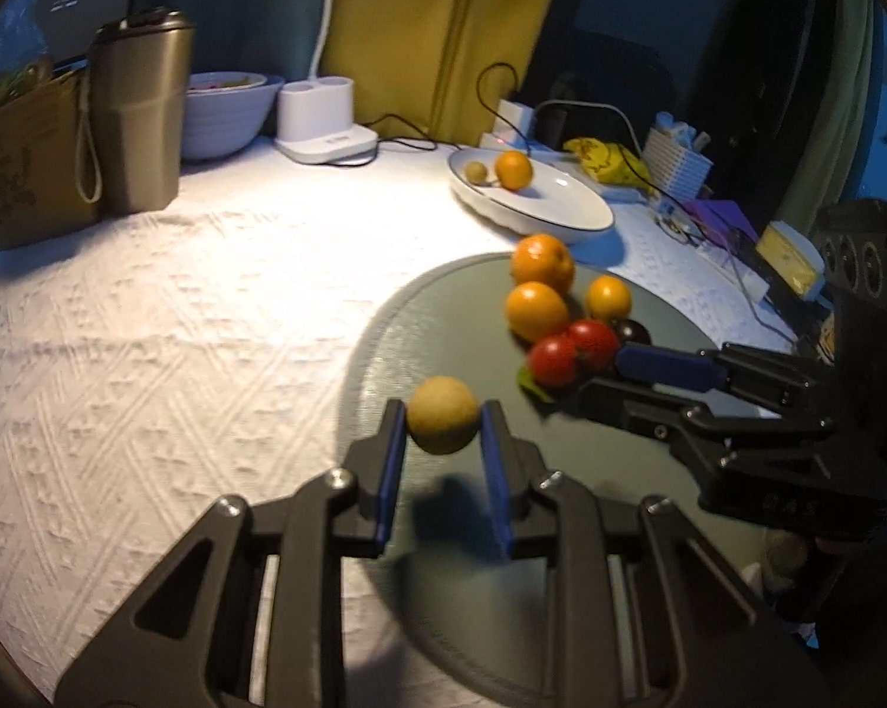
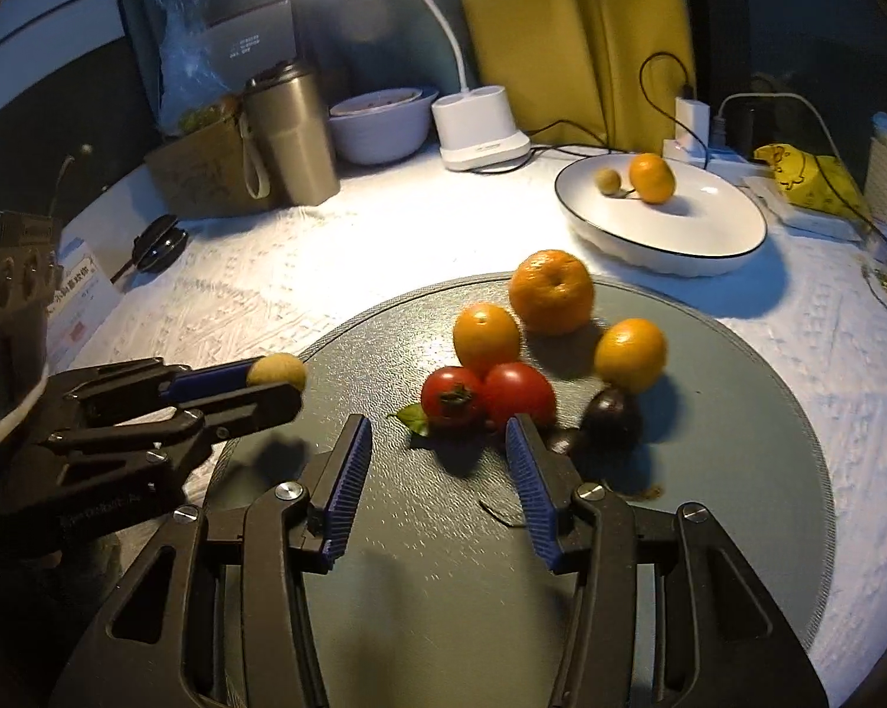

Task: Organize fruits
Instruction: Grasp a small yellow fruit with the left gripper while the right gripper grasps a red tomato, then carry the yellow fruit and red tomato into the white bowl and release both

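My left gripper [image 1: 443,422] is shut on a small tan round fruit [image 1: 443,422] and holds it above the round grey mat [image 1: 443,590]; it also shows in the right wrist view [image 2: 275,380]. My right gripper [image 2: 440,442] is open and empty, just in front of two red tomatoes [image 2: 487,395]. Three oranges [image 2: 552,292] and a dark plum [image 2: 611,416] lie beside them on the mat [image 2: 709,501]. A white plate [image 2: 709,236] at the back right holds an orange [image 2: 653,177] and a small tan fruit [image 2: 608,180].
At the back stand a metal tumbler [image 2: 293,138], a cardboard box [image 2: 201,171], a white bowl [image 2: 378,127] and a white lamp base [image 2: 478,130]. Cables, a charger [image 2: 694,118] and a yellow packet [image 2: 809,177] lie at the back right.
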Action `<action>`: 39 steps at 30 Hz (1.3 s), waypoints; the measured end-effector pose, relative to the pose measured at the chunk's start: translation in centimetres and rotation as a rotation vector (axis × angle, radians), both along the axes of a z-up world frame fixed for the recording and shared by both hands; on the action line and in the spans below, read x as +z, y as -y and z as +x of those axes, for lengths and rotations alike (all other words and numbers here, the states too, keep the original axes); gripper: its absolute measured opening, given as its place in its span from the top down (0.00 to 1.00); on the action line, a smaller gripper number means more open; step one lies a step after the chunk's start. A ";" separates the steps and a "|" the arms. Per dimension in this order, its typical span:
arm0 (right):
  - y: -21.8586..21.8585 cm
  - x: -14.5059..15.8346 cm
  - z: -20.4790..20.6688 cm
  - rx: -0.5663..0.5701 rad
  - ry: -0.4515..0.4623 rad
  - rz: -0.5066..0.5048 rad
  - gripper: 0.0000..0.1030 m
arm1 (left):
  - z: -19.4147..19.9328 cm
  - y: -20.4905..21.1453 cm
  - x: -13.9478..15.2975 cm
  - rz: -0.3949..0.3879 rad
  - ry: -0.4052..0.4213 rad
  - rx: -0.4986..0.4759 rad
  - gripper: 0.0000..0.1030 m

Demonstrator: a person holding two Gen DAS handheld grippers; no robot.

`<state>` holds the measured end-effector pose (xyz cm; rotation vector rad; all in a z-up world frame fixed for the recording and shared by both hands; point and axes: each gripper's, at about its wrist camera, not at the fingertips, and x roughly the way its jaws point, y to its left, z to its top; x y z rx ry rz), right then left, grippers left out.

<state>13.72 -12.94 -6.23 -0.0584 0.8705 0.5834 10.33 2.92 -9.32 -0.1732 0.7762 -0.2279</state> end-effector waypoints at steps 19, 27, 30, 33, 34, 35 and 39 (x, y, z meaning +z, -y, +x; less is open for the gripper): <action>-1.8 -1.7 3.2 -0.074 -0.091 -0.069 0.58 | 0.9 -1.5 0.3 -0.027 0.014 -0.021 0.75; -2.3 -1.9 3.5 -0.064 -0.097 -0.081 0.71 | 0.9 -1.5 0.9 -0.024 0.027 -0.025 0.75; -2.2 -1.6 3.3 -0.059 -0.085 -0.075 0.71 | 1.1 -1.4 1.2 -0.017 0.032 -0.024 0.75; -2.0 -0.8 3.1 -0.053 -0.068 -0.062 0.71 | 1.5 -1.0 1.5 -0.009 0.036 -0.027 0.75; -1.9 -0.5 3.0 -0.051 -0.063 -0.058 0.71 | 1.6 -0.9 1.7 -0.005 0.037 -0.029 0.75; -1.8 -0.2 3.0 -0.050 -0.056 -0.054 0.71 | 1.7 -0.7 1.7 -0.002 0.040 -0.031 0.75; -0.9 1.1 3.0 -0.057 -0.028 -0.036 0.71 | 2.3 0.1 2.4 0.010 0.051 -0.038 0.75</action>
